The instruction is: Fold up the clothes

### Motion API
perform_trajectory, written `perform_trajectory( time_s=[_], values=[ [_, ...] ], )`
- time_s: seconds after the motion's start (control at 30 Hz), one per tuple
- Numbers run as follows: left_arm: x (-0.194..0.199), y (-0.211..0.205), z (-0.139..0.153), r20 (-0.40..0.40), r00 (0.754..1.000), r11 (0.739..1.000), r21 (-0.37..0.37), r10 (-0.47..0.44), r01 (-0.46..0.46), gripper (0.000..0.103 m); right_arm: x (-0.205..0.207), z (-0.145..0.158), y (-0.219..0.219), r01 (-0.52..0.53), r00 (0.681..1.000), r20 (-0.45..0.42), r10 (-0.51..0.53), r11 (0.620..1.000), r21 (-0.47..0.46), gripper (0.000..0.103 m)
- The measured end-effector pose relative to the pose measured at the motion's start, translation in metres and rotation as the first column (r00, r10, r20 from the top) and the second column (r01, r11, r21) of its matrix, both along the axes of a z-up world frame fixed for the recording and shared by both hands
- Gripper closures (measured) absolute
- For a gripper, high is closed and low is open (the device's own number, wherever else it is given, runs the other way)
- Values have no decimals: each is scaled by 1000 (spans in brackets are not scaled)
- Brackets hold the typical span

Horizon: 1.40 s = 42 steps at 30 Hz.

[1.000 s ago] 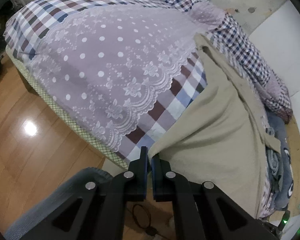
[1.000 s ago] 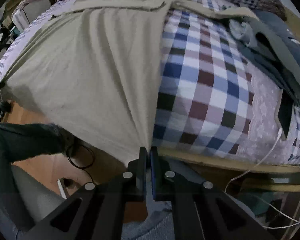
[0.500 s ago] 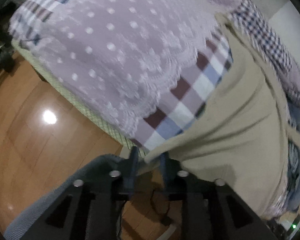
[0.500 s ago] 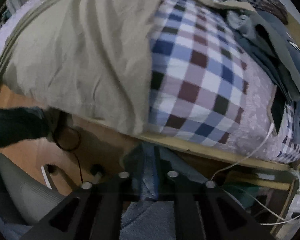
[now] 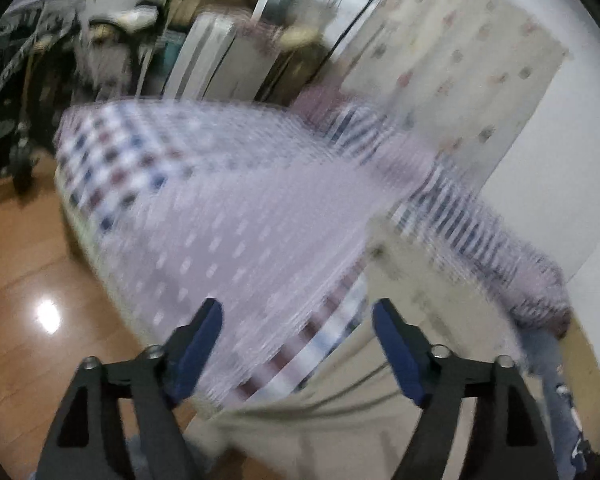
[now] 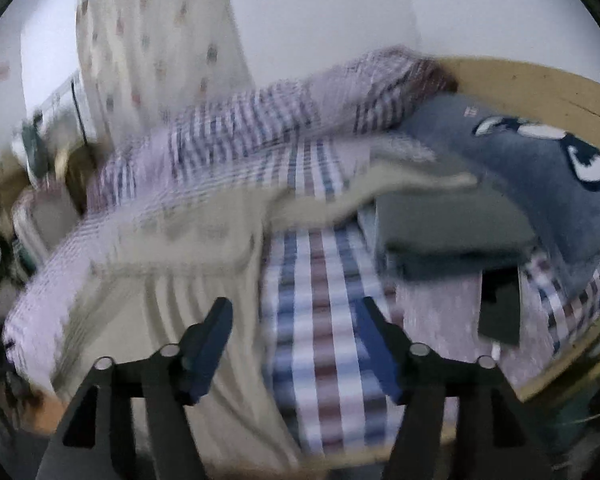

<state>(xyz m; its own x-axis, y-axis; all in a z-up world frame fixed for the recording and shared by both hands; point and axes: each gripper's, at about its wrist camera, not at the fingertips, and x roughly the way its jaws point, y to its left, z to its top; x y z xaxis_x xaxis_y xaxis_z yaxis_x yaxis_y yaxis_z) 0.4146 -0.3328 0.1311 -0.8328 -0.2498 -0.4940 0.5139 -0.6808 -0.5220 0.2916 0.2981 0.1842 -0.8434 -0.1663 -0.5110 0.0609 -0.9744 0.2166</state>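
A beige garment (image 5: 412, 352) lies spread on the bed, its lower hem hanging over the near edge; the right wrist view shows it as the beige garment (image 6: 188, 280) at left. My left gripper (image 5: 298, 312) hangs above the bed's near edge, its jaws opening wide with nothing between them. My right gripper (image 6: 296, 314) is also lifted clear of the cloth, jaws opening, and it holds nothing. Both views are blurred by motion.
The bed has a checked sheet (image 6: 324, 320) and a lilac lace cover (image 5: 236, 224). A grey plush cushion (image 6: 540, 168) and dark folded items (image 6: 452, 224) lie at the right. Wooden floor (image 5: 28, 296) lies left of the bed, with cluttered furniture (image 5: 204, 52) behind it.
Both grippers let go of the beige garment's hem corners and opened wide. Both rose and tilted up, so the views now show the far wall and headboard.
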Motion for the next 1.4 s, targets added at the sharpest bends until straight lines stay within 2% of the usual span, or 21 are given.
perform_trajectory(
  time_s=[0.07,0.13,0.27,0.43,0.6,0.67,0.77,0.87,0.93,1.07,1.23,1.4],
  values=[
    [-2,11,22,-79,997,999,-37,-23,20,18,-2,8,4,20,997,-77,-22,999,-37,18],
    [-9,26,42,-126,990,996,-75,-67,57,18,-9,20,6,36,987,-152,-46,997,-68,14],
    [-29,66,82,-182,966,974,-165,-184,155,18,-32,26,18,51,974,-214,-79,990,-133,10],
    [-56,134,131,-199,915,912,-295,-351,286,16,-64,24,47,101,954,-257,-155,972,-213,10],
    [-90,203,161,-202,855,850,-351,-478,392,15,-88,21,81,138,917,-316,-243,937,-320,7],
    [-105,229,170,-201,831,826,-366,-519,428,15,-98,16,91,152,911,-318,-261,931,-331,7],
    [-135,278,177,-173,793,780,-391,-584,489,15,-116,5,108,193,907,-299,-298,922,-335,7],
    [-160,326,181,-147,763,735,-431,-630,524,15,-127,-8,136,254,892,-268,-365,893,-371,7],
    [-179,358,180,-128,738,698,-463,-663,546,15,-127,-17,148,275,884,-259,-390,881,-386,7],
    [-215,421,175,-89,685,622,-515,-723,590,15,-130,-29,171,347,868,-227,-442,866,-359,7],
    [-260,506,162,-41,609,526,-550,-793,649,15,-123,-42,207,465,809,-172,-562,791,-397,7],
    [-295,586,139,27,527,421,-567,-850,708,15,-102,-46,240,632,691,-112,-714,672,-385,7]
  ],
)
